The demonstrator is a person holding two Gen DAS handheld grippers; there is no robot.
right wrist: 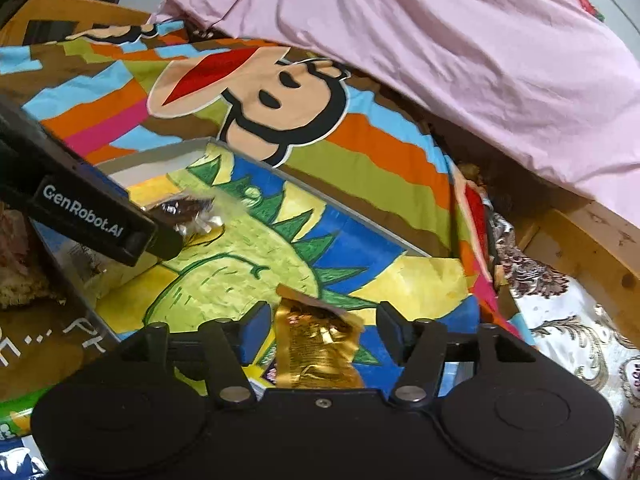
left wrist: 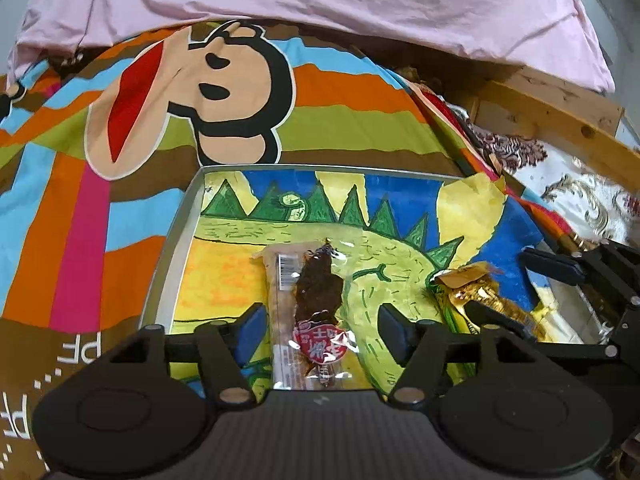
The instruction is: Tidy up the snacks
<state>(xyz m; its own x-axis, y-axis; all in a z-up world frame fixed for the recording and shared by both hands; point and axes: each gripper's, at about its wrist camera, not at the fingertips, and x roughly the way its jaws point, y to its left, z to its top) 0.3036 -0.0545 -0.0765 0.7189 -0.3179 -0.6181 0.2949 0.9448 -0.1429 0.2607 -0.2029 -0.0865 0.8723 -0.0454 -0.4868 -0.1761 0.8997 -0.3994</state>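
A clear-wrapped dark snack [left wrist: 316,312] lies lengthwise between the fingers of the left gripper [left wrist: 320,330]. Its wrapper shows a brown, rough-textured piece inside, a white barcode strip along one side and a red round label with white characters near the end closest to the camera. The blue pads [left wrist: 252,330] stand apart on either side of it, with a gap between each pad and the wrapper, so the jaws are apart and press on nothing.

A gold foil snack packet [right wrist: 316,344] lies between the fingers of the right gripper [right wrist: 318,332]. It is crinkled and shiny, with fine dark print on its face and a torn-looking upper edge. The right jaws also stand apart, clear of the foil on both sides.

Both snacks rest inside a shallow grey-rimmed tray [left wrist: 180,220] whose floor carries a bright drawing of a green spiked dinosaur on yellow and blue. From the left gripper, the foil packet lies off to the right, beside the right gripper's black fingers. From the right gripper, the dark snack lies ahead and to the left, partly behind the left gripper's body.

The tray sits on a striped cartoon-monkey bedsheet [left wrist: 224,92], beyond which lies a pink blanket [right wrist: 460,48].
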